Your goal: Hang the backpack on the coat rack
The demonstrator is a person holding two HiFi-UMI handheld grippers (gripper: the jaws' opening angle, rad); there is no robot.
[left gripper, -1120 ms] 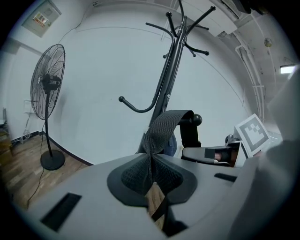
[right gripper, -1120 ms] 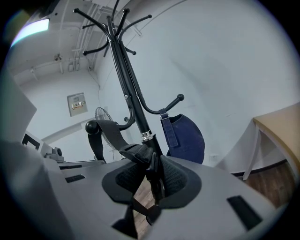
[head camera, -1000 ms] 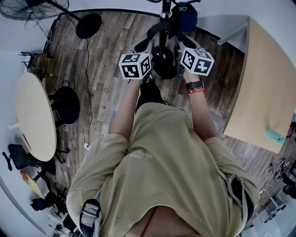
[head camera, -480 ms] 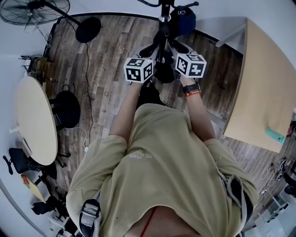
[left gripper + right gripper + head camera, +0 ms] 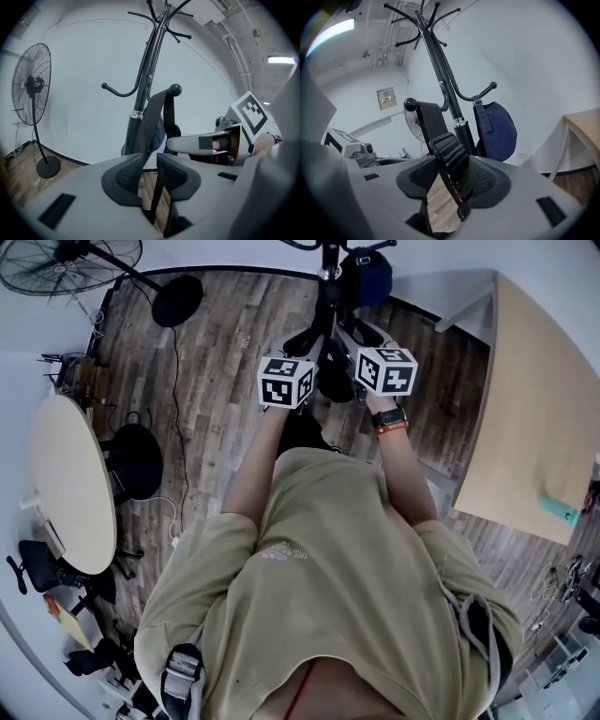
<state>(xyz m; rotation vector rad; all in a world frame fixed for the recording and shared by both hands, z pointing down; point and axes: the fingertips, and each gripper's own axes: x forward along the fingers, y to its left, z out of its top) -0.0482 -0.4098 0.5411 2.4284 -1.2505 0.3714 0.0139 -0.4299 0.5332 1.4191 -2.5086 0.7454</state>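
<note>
The dark blue backpack (image 5: 494, 131) hangs by its loop from a hook of the black coat rack (image 5: 440, 79), and shows high on the rack (image 5: 370, 277) in the head view. A black strap (image 5: 152, 117) is draped over a ball-tipped hook (image 5: 174, 89). It runs down into my left gripper (image 5: 149, 161), whose tips pinch it. My right gripper (image 5: 450, 176) is opening. The strap's buckle (image 5: 450, 150) lies loose between its jaws. Both marker cubes (image 5: 286, 381) (image 5: 386, 371) sit close together before the rack pole.
The rack's round base (image 5: 330, 376) stands on the wooden floor between my hands. A standing fan (image 5: 30, 89) is at the left by the wall. A round table (image 5: 70, 479) is at the left and a wooden table (image 5: 534, 399) at the right.
Both cubes have drawn closer together and slightly nearer to me in front of the rack. The backpack stays hanging on its hook.
</note>
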